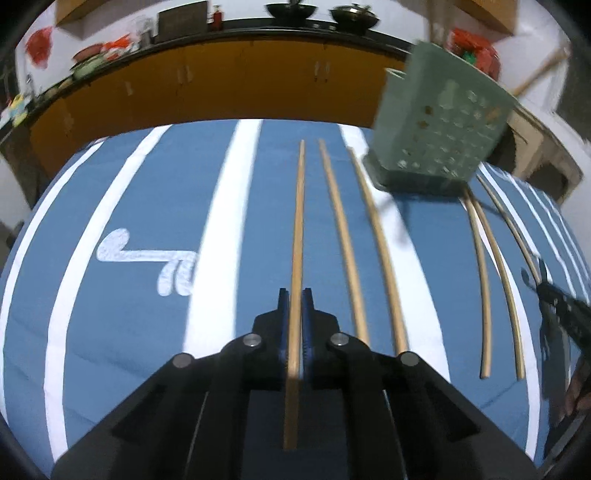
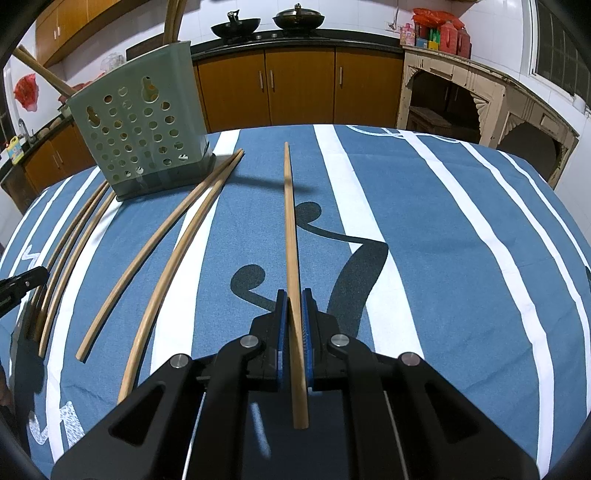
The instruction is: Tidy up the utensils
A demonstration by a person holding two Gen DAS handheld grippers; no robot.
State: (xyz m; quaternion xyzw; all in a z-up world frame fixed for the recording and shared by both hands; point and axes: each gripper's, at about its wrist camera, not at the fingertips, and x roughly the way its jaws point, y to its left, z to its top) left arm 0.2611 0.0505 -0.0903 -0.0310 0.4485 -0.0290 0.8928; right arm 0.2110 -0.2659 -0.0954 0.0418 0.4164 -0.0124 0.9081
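My left gripper (image 1: 295, 292) is shut on a wooden chopstick (image 1: 298, 229) that points away over the blue striped cloth. Two loose chopsticks (image 1: 345, 243) lie just right of it, and two more (image 1: 482, 280) lie further right. The green perforated utensil holder (image 1: 439, 129) stands at the far right of this view. In the right wrist view my right gripper (image 2: 294, 293) is shut on another chopstick (image 2: 290, 221). Two loose chopsticks (image 2: 159, 243) lie to its left, reaching toward the holder (image 2: 144, 129), which has wooden utensils (image 2: 173, 22) sticking out.
The table (image 2: 461, 258) carries a blue cloth with white stripes. Its far edge faces orange kitchen cabinets (image 2: 301, 86) with two woks (image 2: 297, 17) on the counter. A pale wooden stand (image 2: 454, 99) sits at the back right. The left gripper's tip (image 2: 24, 284) shows at the left edge.
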